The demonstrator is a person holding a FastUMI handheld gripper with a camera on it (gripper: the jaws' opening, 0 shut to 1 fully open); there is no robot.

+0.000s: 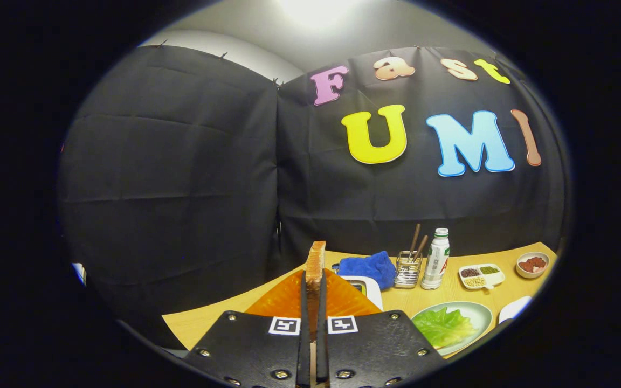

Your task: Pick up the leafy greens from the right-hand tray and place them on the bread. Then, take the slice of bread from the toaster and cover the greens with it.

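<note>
My gripper (314,276) is shut on a slice of bread (316,258). The slice stands on edge between the fingertips, and its browned crust rises above them. The leafy greens (442,326) lie on a pale green plate (482,312) to the right of the fingers, on the wooden table. I cannot tell whether bread lies under the greens. Below and beyond the fingers spreads an orange object (283,299); its shape is partly hidden by the gripper body.
A white appliance (368,288) sits just right of the held slice. Behind it are a blue cloth (367,267), a wire holder with chopsticks (408,267), a white bottle (436,258), a divided dish of grains (481,276) and a small bowl (532,264). A white dish edge (514,309) lies far right.
</note>
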